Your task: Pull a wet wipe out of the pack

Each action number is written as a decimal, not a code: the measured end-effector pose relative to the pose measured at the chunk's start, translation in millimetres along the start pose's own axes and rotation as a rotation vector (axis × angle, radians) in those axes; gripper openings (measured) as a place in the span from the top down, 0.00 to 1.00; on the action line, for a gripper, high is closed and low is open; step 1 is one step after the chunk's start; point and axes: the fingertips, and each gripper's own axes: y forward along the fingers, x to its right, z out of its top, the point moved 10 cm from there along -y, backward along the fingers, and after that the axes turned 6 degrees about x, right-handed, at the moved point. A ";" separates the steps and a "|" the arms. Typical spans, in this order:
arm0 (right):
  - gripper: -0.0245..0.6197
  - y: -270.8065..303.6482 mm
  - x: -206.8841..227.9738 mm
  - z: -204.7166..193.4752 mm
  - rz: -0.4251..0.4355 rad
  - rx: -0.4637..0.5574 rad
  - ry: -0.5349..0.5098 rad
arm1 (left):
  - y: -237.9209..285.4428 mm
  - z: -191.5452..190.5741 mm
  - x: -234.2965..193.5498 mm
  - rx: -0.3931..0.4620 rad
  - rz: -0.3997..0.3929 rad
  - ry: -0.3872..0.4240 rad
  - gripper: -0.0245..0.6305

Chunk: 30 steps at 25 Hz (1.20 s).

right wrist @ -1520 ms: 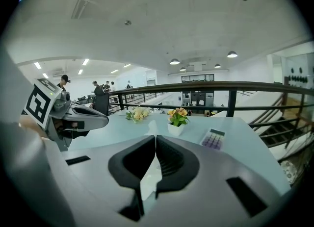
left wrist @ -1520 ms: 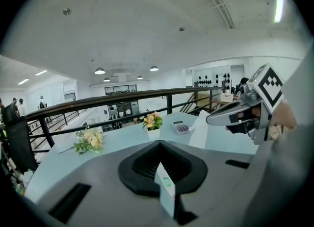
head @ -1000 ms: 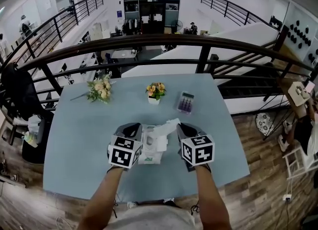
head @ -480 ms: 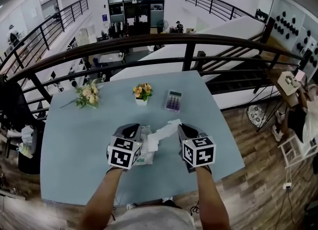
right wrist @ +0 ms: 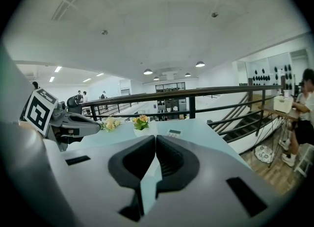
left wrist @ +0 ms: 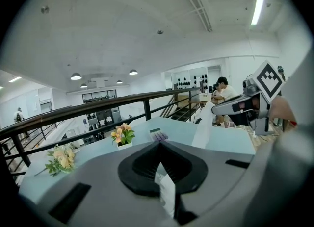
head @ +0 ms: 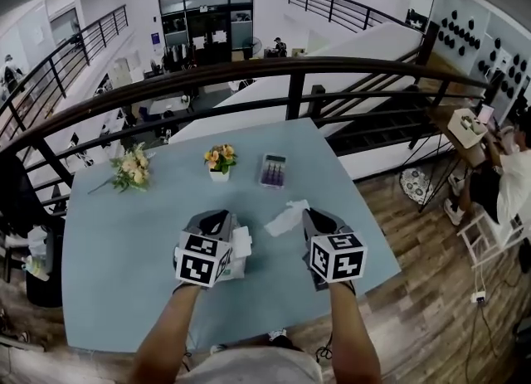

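Two hand-held grippers were seen over one pale blue table point(head: 116, 241) with a smooth, matt top. Each gripper was built of grey moulded shells with dark ribbed pads and carried one cube printed with black-and-white square markers.

The left gripper point(head: 217, 221) was found closed, its pads clamped on a thin white edge of the one pack point(head: 238, 260). The pack was a soft, flat packet, white with some green print. It lay on the table just right of that gripper's cube, and a crumpled white fold stood up from its top.

The right gripper point(head: 314, 218) was likewise closed, its pads pressed on one wet wipe point(head: 286, 218). The wipe was a thin, limp white sheet. It was held above the table to the left of those jaws, between the two grippers and apart from the pack.

Three further things were counted toward the far edge of the table. One calculator point(head: 273, 170) was laid flat, rectangular, with rows of dark keys. One small white pot point(head: 218, 163) of orange and yellow flowers was set upright to its left. One loose bouquet point(head: 131, 168) of pale blooms with green leaves was laid on its side further left.

One curved black metal railing point(head: 249, 71) was seen behind the table, and a wooden plank floor point(head: 415, 291) to its right.
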 end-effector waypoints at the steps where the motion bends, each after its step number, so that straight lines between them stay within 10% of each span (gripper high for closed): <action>1: 0.94 -2.0 1.8 0.9 -0.008 0.007 0.001 | 0.9 1.1 1.2 0.002 -0.003 0.004 0.97; 30: 0.95 -16.2 10.0 8.6 -0.077 0.064 -0.023 | 4.9 6.9 -1.1 0.034 0.000 -0.015 0.97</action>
